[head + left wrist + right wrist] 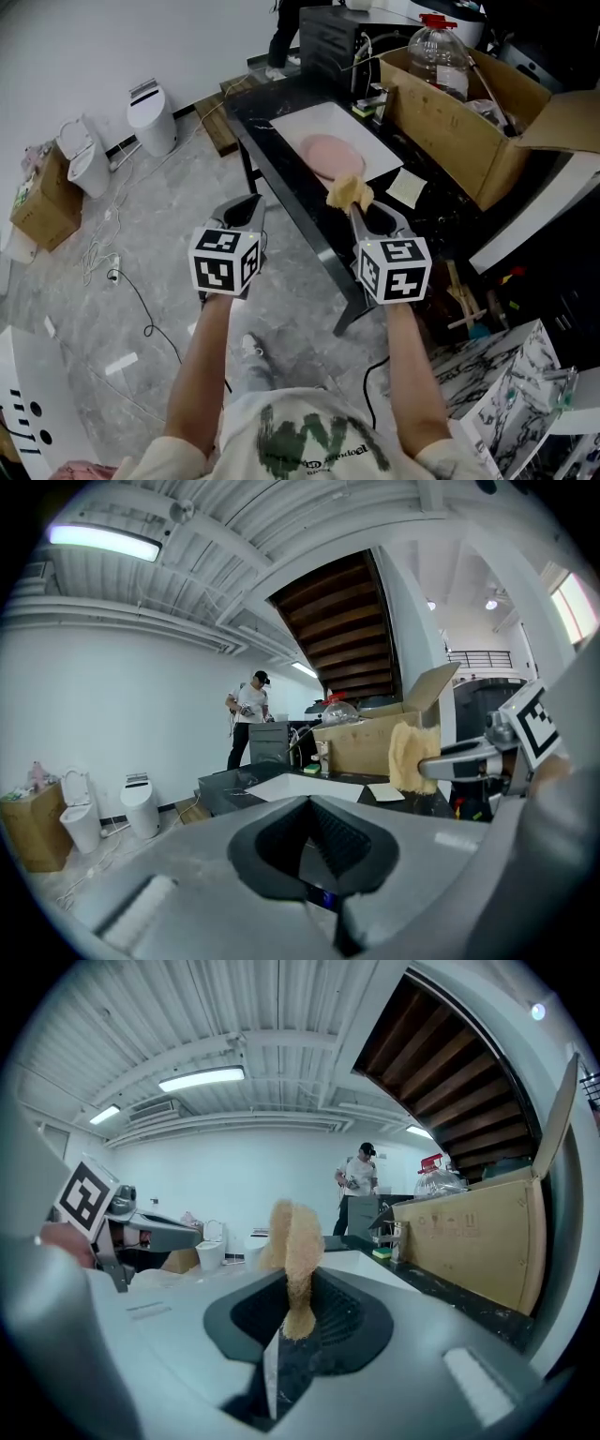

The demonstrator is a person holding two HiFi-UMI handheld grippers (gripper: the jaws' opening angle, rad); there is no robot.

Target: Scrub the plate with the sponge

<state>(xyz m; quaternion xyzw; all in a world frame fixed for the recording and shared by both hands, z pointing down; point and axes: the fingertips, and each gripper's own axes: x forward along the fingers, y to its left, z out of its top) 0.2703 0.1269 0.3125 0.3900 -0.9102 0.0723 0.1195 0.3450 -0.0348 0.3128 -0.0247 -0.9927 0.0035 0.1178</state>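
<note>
Plate [326, 153] on white mat [309, 120], black table [298, 211]

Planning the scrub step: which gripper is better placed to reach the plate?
Right. The right gripper holds the sponge, close to the pink plate. The left gripper holds nothing and hangs over the floor, beside the table.

Industrial workshop hall, corrugated ceiling [234, 1016], cardboard box [448, 142], floor cables [141, 302]

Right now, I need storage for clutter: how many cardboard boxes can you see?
2. A large open box sits on the black table, beside the white mat; a smaller box stands on the floor at far left. More may be hidden.
</note>
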